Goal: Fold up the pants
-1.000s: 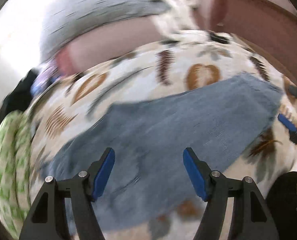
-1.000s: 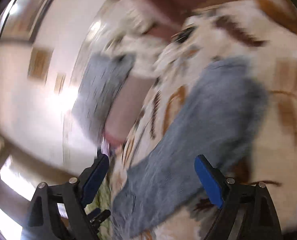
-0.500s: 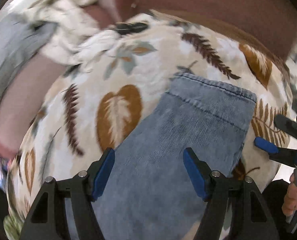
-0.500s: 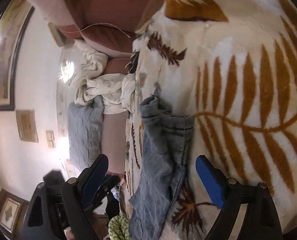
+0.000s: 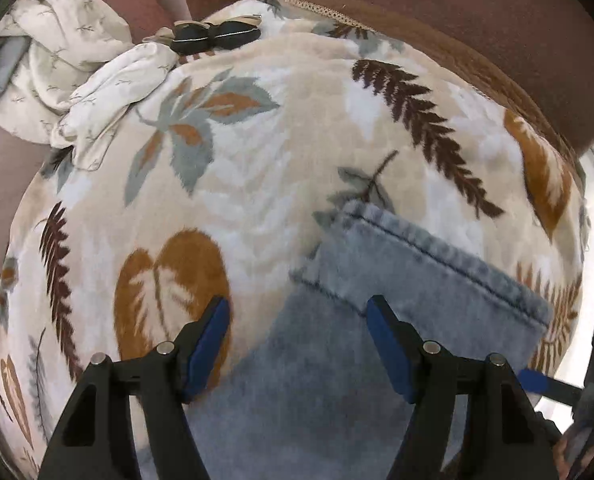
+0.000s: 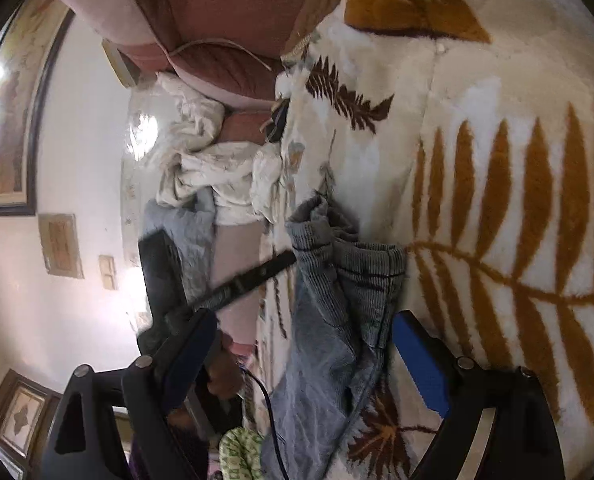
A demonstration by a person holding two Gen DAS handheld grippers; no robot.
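Note:
Light blue jeans lie on a cream blanket printed with leaves. One leg's stitched hem lies just beyond my left gripper. That gripper points steeply down and is open above the leg's left edge, with nothing pinched. My right gripper is open and low beside the blanket, and the bunched hem lies ahead between its fingers, untouched. One of its blue pads shows at the left wrist view's right edge. A dark, blurred finger of the left gripper reaches the hem in the right wrist view.
A crumpled white sheet and a dark bow-shaped thing lie at the blanket's far edge. Brown upholstery rises behind. A grey pillow, green patterned cloth and a wall with framed pictures lie to the side.
My left gripper has travelled along the leg to its hem and tipped downward. My right gripper has rolled and settled low at the hem; the left gripper's finger has come into its view.

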